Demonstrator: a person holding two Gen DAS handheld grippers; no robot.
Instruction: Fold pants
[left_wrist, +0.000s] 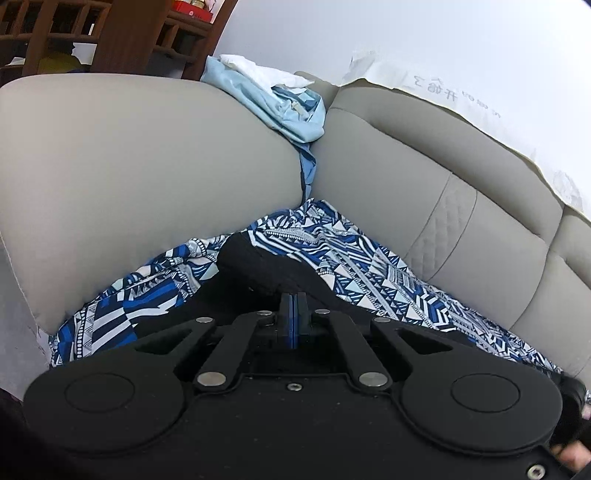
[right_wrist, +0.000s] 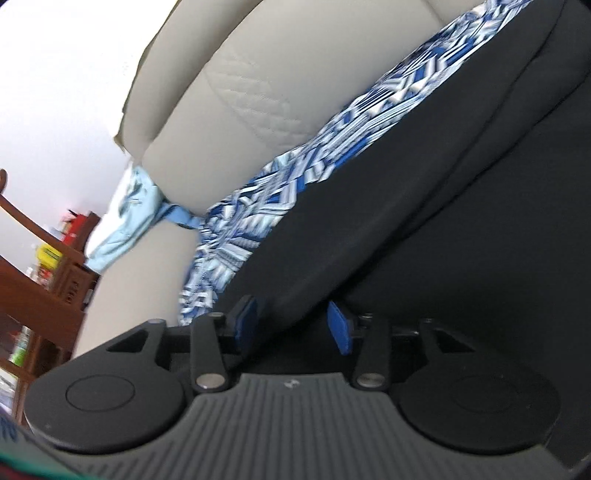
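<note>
Writing: faint handwritten marks on white paper sheet (left_wrist: 443, 88) above beige leather sofa (left_wrist: 147, 155); not legible.
My left gripper (left_wrist: 293, 314): blue pads pressed together; black fabric bunched at tips, can't tell if pinched.
My right gripper (right_wrist: 291, 325): jaws wide apart, over black pants (right_wrist: 424, 221), holding nothing.
Pants lie on blue-white geometric-print cloth (left_wrist: 351, 266) on sofa seat.
Light-blue garment (left_wrist: 280, 107) wedged btwn cushions.

I see a big gray sofa (left_wrist: 129, 155) with soft, puffy cushions. A white wall (left_wrist: 406, 33) is behind it. A brown wooden shelf (left_wrist: 110, 33) stands off to the side. The light is bright.
</note>
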